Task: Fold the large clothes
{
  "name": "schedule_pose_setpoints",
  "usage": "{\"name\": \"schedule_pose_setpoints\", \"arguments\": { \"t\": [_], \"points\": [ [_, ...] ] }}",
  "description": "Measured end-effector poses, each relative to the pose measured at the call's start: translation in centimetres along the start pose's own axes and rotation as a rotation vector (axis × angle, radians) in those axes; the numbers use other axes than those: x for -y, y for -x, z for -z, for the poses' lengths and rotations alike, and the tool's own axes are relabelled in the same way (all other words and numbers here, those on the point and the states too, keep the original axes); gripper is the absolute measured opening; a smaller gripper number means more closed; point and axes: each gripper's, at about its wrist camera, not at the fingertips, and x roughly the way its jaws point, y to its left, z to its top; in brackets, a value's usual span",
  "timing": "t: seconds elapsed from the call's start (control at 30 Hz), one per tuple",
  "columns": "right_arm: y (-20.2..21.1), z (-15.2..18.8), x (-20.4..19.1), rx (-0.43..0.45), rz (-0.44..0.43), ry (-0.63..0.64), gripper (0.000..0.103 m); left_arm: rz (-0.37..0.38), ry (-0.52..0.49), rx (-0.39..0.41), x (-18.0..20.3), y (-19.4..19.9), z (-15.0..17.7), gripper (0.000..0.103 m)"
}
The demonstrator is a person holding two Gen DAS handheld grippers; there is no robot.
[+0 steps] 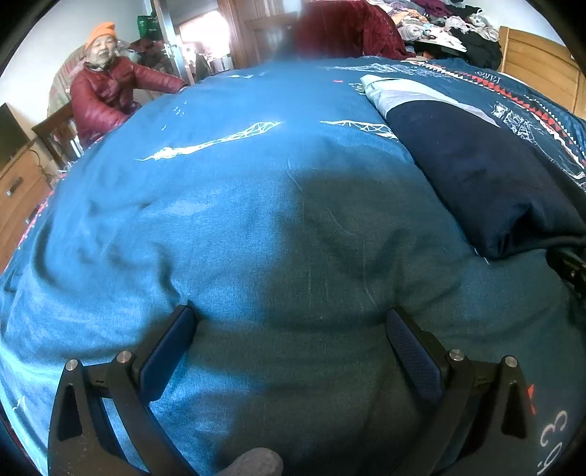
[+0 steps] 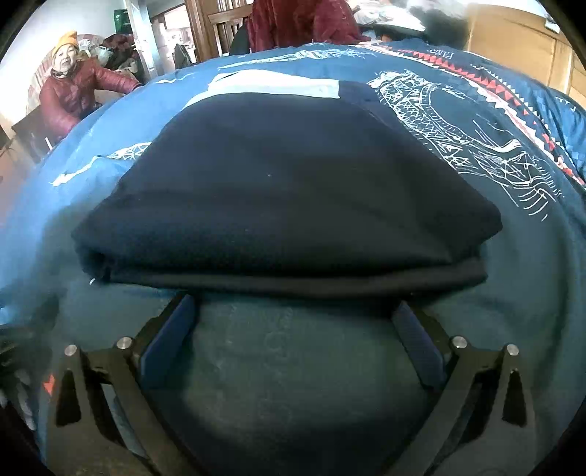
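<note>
Both tongs, left (image 1: 289, 329) and right (image 2: 293, 315), are shown released; the folded garment (image 2: 285, 190) on the bed (image 1: 219, 219) is best gripped squarely at its near edge.

The left tool (image 1: 291, 315) hovers low over a bed covered in a blue quilt (image 1: 219, 219), its two blue-padded fingers (image 1: 166, 351) spread wide with nothing between them; its shadow falls on the cloth just ahead. To the right lies a folded dark navy garment (image 1: 476, 175), its far end showing a pale grey and white band, its near folded edge rounded and thick. Part of another black tool (image 1: 569, 265) shows at the right edge, just beside that near edge. The quilt carries white line drawings and a red-and-white triangle border on the far right. At the far left a person in a red padded jacket (image 1: 106, 99) and orange hat sits beside the bed. A heap of mixed clothes (image 1: 439, 22) lies at the far right, near a wooden headboard (image 1: 538, 62).
</note>
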Motion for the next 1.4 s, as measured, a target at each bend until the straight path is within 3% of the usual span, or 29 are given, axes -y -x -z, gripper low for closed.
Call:
{"name": "schedule_pose_setpoints", "arguments": {
  "t": [0.7, 1.4],
  "points": [
    [-0.03, -0.01, 0.02, 0.0, 0.0, 0.0, 0.103, -0.062, -0.031, -0.002, 0.91, -0.29, -0.31, 0.103],
    [-0.04, 0.01, 0.02, 0.0, -0.001, 0.0, 0.103, -0.044, -0.01, 0.003, 0.91, -0.23, -0.31, 0.103]
  ]
}}
